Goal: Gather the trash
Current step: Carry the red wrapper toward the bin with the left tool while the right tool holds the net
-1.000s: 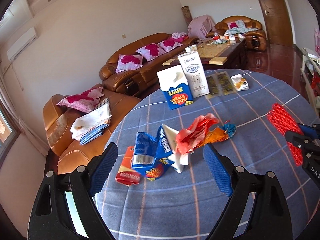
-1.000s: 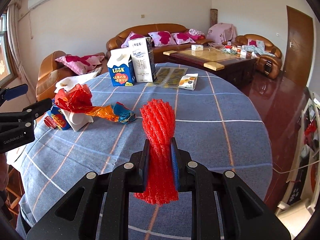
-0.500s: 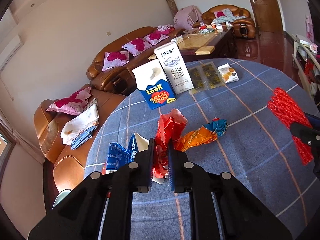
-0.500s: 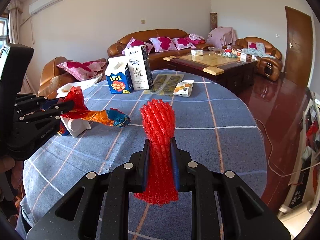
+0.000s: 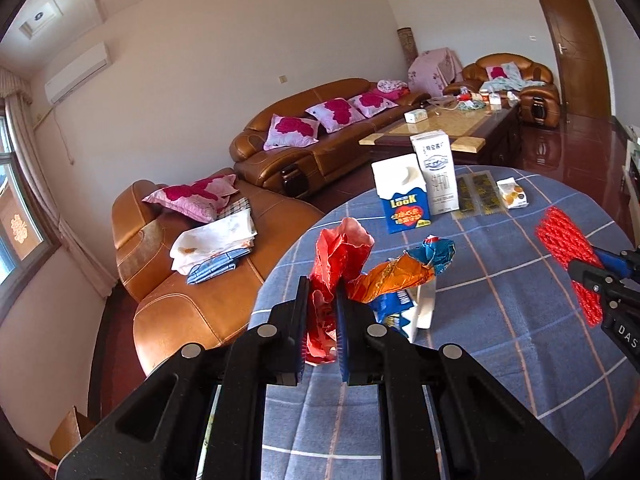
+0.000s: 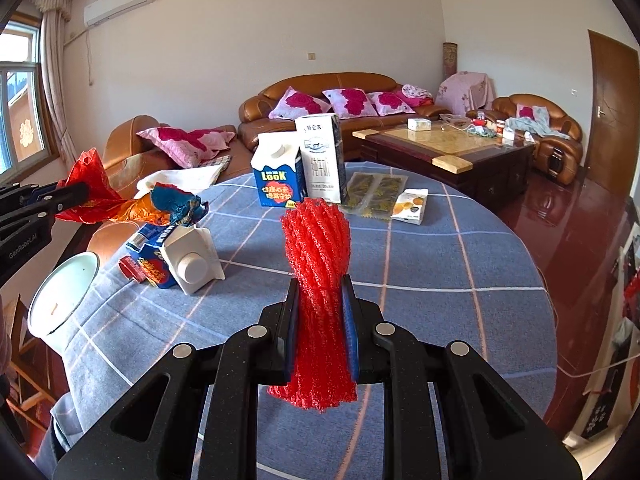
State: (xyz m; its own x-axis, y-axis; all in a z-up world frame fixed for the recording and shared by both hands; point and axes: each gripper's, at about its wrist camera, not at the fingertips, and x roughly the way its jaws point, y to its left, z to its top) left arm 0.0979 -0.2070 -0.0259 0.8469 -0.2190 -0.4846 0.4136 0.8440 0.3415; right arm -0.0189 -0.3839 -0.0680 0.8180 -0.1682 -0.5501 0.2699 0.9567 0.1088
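Note:
My left gripper [image 5: 322, 330] is shut on a crumpled red and orange wrapper [image 5: 340, 256] with a blue end, lifted off the blue checked table [image 5: 500, 340]; the wrapper also shows in the right wrist view [image 6: 120, 204]. My right gripper [image 6: 320, 320] is shut on a red foam fruit net [image 6: 316, 248], held above the table; the net also shows in the left wrist view [image 5: 568, 252]. A flattened blue and white carton [image 6: 180, 260] lies on the table below the wrapper.
Two upright cartons [image 6: 300, 164] stand at the table's far side, with flat sachets [image 6: 372, 192] and a small white packet [image 6: 410, 206] beside them. A white bin [image 6: 60, 296] stands off the table's left edge. Brown sofas and a coffee table lie beyond.
My left gripper closed on the red wrapper and lifted it off the table, up and toward the left edge. My right gripper kept hold of the red net.

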